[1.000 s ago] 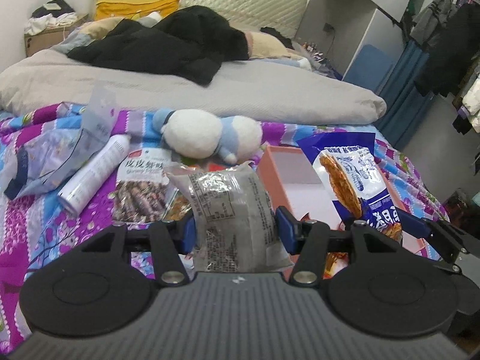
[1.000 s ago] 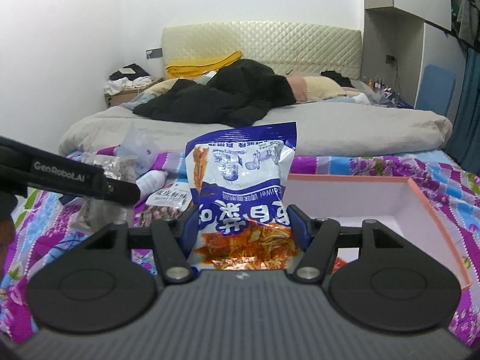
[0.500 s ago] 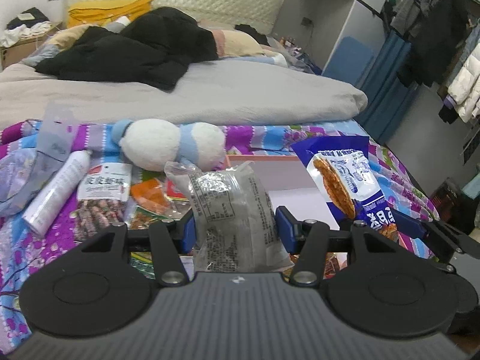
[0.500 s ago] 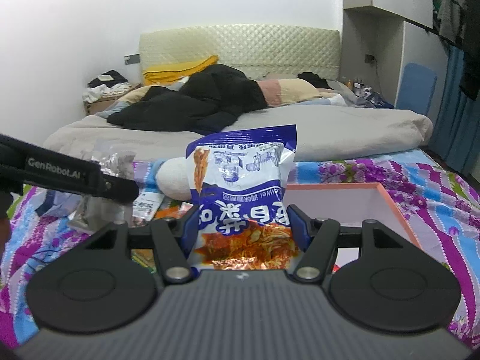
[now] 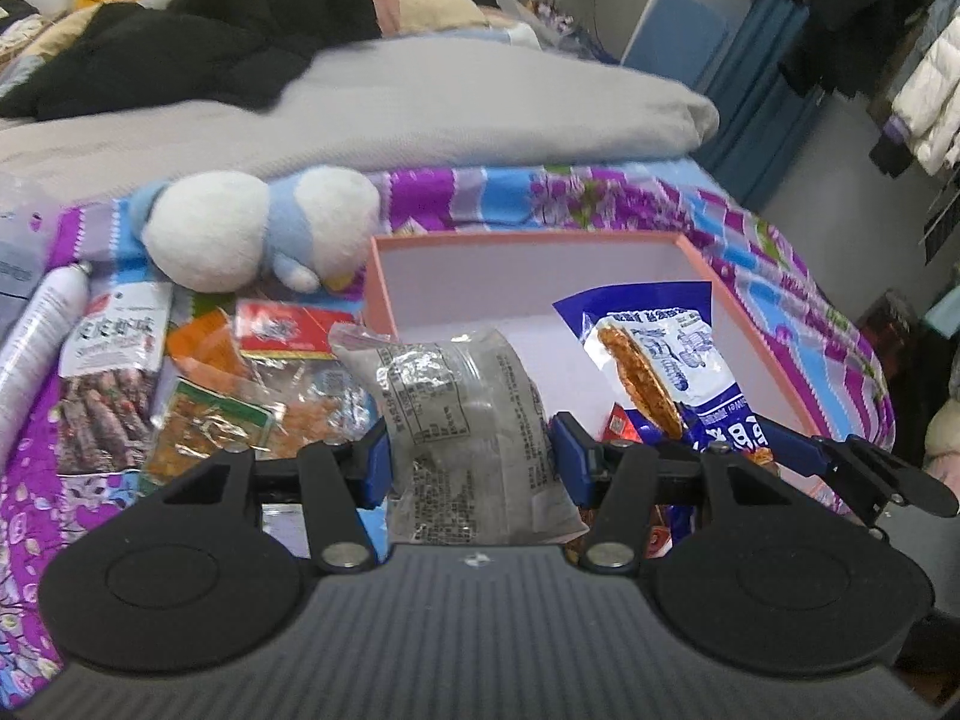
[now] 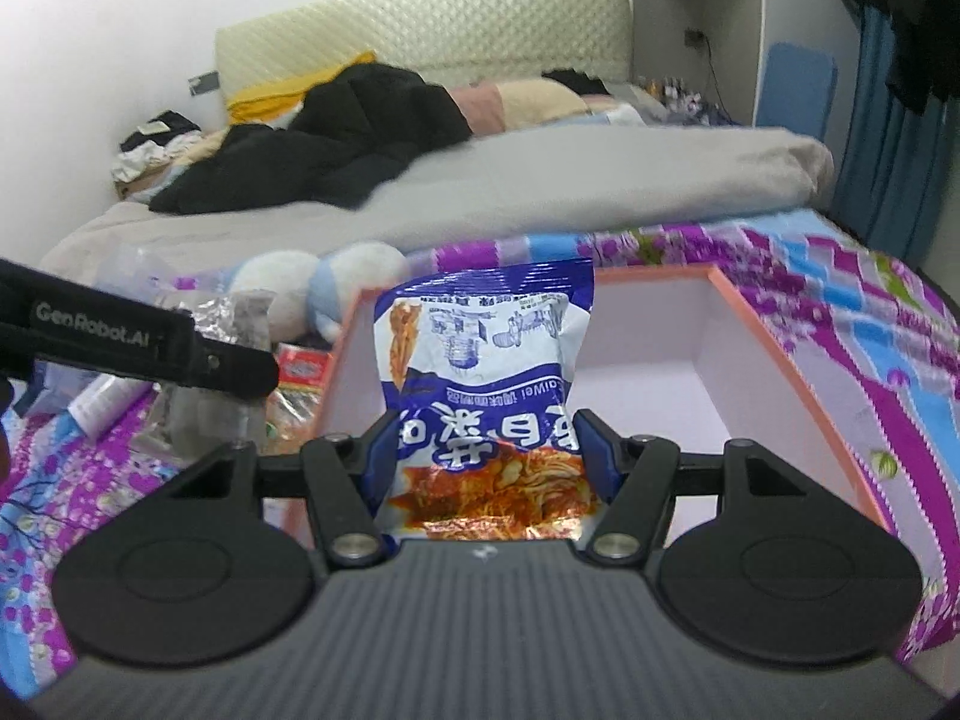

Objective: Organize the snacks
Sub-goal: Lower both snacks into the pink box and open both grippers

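Note:
My left gripper is shut on a clear grey snack packet, held upright just in front of the near left corner of the pink open box. My right gripper is shut on a blue and white snack bag, hanging over the box's white inside; that bag and gripper also show at the right of the left wrist view. Several loose snack packets lie on the purple flowered bedspread left of the box. The left gripper's finger crosses the left of the right wrist view.
A white and blue plush toy lies behind the packets, touching the box's far left corner. A white spray can lies at the far left. A grey duvet and black clothing cover the bed behind. Hanging clothes stand at the right.
Both grippers have moved forward and down toward the pink box with their packets still held. The box now looks larger and closer; the right bag hangs over its inside.

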A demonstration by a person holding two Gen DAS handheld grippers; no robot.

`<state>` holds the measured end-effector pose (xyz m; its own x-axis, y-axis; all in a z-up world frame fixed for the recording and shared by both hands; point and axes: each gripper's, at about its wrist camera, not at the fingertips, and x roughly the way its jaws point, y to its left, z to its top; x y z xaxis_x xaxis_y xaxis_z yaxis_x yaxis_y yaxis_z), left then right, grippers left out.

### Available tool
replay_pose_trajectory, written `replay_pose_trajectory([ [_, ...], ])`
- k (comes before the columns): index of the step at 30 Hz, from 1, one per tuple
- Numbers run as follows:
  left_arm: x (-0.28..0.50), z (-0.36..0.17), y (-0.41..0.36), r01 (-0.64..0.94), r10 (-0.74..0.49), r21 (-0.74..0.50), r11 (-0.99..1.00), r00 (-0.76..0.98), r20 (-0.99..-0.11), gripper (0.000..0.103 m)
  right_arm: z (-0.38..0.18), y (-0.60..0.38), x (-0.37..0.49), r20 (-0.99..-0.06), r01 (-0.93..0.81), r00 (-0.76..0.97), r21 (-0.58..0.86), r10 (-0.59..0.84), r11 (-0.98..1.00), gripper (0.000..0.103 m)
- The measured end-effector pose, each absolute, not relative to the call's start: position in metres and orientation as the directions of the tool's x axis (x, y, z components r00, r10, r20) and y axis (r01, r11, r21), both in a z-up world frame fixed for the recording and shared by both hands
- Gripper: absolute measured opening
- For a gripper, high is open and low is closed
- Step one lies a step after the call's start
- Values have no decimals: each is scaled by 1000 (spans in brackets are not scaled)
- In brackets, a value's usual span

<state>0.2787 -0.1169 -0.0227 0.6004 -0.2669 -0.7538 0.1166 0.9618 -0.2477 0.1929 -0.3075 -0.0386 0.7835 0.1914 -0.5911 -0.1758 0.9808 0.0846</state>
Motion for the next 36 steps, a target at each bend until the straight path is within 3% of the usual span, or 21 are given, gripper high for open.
replay_pose_trajectory([
  [15, 306, -74, -138, 145, -288, -249, 957, 511, -810, 59, -91, -324, 212, -680, -117, 713, 124, 170, 985, 64],
  [17, 306, -75, -138, 155, -298, -254, 955, 511, -806, 65, -93, -325, 213, -682, -114, 711, 128, 171, 985, 63],
  [20, 304, -69, -139, 161, -304, -259, 953, 523, -796, 79, -95, -326, 214, -689, -99, 707, 130, 162, 986, 63],
  [36, 253, 4, -121, 175, -292, -236, 956, 639, -711, 80, -49, -329, 186, -616, -97, 768, 161, 177, 982, 65],
])
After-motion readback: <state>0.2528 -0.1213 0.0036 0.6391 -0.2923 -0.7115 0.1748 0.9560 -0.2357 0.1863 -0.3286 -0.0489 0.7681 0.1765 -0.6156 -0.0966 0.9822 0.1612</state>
